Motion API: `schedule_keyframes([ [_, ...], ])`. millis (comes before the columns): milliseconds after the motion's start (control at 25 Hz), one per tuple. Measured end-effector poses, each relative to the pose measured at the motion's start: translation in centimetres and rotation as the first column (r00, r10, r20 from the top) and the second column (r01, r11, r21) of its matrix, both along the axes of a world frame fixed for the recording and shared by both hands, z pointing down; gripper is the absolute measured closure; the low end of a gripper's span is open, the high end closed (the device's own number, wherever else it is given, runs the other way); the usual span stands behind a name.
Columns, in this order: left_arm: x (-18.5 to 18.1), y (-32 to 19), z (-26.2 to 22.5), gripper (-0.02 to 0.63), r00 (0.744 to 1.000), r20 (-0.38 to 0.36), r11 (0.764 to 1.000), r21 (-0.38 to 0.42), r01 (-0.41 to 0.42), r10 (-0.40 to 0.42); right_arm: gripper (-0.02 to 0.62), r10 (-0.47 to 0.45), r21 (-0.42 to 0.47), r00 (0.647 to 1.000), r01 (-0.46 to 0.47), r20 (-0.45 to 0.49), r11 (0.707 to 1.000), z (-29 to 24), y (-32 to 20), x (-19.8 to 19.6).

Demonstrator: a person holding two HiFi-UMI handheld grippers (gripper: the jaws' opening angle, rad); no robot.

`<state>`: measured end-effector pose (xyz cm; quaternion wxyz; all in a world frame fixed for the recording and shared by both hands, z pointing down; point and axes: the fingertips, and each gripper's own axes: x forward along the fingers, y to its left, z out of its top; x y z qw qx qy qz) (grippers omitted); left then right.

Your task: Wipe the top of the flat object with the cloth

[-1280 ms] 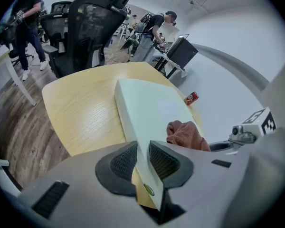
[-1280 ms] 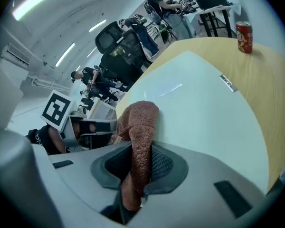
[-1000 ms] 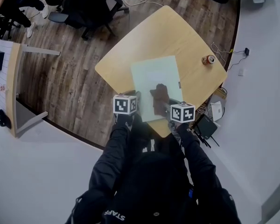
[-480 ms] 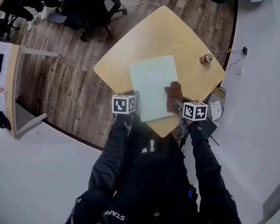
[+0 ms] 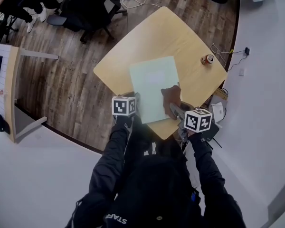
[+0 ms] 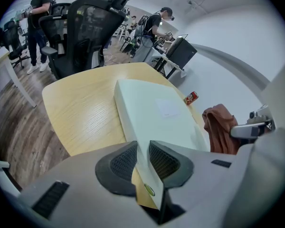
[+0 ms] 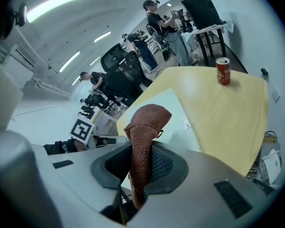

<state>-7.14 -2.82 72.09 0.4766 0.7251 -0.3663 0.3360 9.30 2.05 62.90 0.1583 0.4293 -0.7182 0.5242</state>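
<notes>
Right now the left gripper (image 6: 142, 164) has its jaws pinched almost together on the near edge of the flat object (image 6: 154, 113), probably pinning it so it won't slide during wiping. The right gripper (image 7: 140, 167) jaws are clamped on the brown cloth (image 7: 145, 122), and a bunched fold sticks up past the tips.

In the head view the right gripper (image 5: 175, 109) is lower right of centre. The cloth (image 5: 171, 95) sits at the right edge of the flat object (image 5: 152, 82); can't tell if it's pressed down. The left gripper (image 5: 136, 99) is at the object's lower-left corner. The object is pale green, mid-frame, flat on the table (image 5: 180, 37), just above both grippers. A red can (image 5: 207, 59) stands upper right, well apart.

Judgement: the wipe is under way at the right side, and the upper-left area looks left to cover.
</notes>
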Motion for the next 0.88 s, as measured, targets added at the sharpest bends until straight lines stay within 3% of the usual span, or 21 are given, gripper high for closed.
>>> schedule_keyframes([
  [200, 0.1, -0.1, 0.2, 0.508, 1.000, -0.002, 1.000, -0.003, -0.008, 0.008, 0.505, -0.107, -0.008, 0.989, 0.108, 0.100, 0.994, -0.3, 1.9, -7.2],
  [440, 0.0, -0.1, 0.1, 0.508, 1.000, -0.009, 1.000, 0.001, -0.005, 0.005, 0.505, -0.226, -0.078, 0.965, 0.237, 0.132, 0.968, 2.5, 5.1, -12.4],
  [640, 0.0, -0.1, 0.2, 0.508, 1.000, -0.008, 1.000, -0.003, -0.007, 0.007, 0.505, -0.264, -0.137, 0.960, 0.276, 0.094, 0.951, 5.5, 6.6, -12.1],
  [880, 0.0, -0.1, 0.1, 0.508, 1.000, -0.003, 1.000, -0.001, -0.009, 0.009, 0.505, -0.222, -0.162, 0.975, 0.224, 0.029, 0.961, 7.0, 6.7, -8.0],
])
